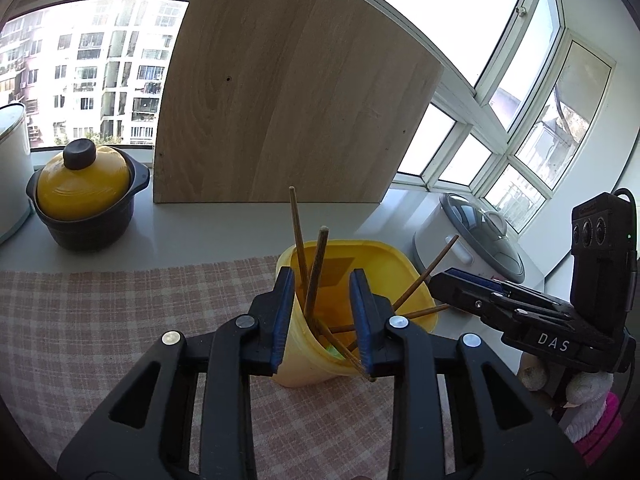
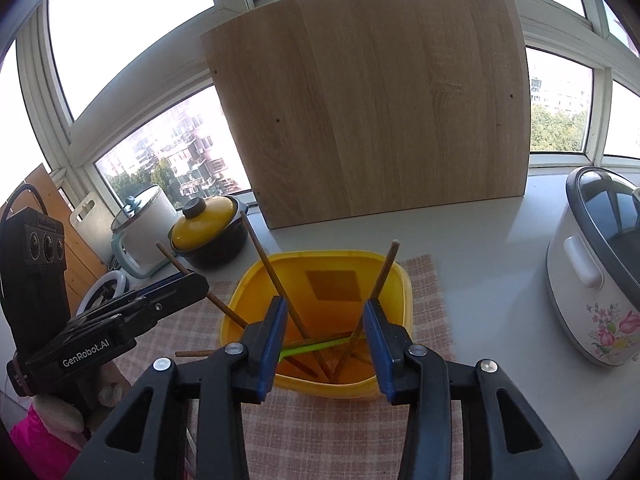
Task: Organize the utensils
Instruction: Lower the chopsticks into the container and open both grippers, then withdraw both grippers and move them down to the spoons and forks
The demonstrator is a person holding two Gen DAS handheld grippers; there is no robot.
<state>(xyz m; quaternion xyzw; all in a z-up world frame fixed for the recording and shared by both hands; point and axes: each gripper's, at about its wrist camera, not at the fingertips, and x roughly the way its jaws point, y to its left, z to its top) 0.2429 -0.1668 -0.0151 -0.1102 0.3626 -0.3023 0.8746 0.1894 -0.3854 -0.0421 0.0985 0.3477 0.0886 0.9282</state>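
My left gripper (image 1: pixel 322 316): jaws partly parted, nothing pinched. My right gripper (image 2: pixel 326 334): jaws wider, empty. Brown chopsticks (image 2: pixel 276 276) stand loose in yellow container (image 2: pixel 402 280) at twelve o'clock, on checked cloth (image 2: pixel 432 308).

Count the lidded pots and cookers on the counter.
3. A white pot with a glass lid stands far left, a black pot with a yellow lid is beside it, and a flowered rice cooker is at right. The wooden board could hide others.
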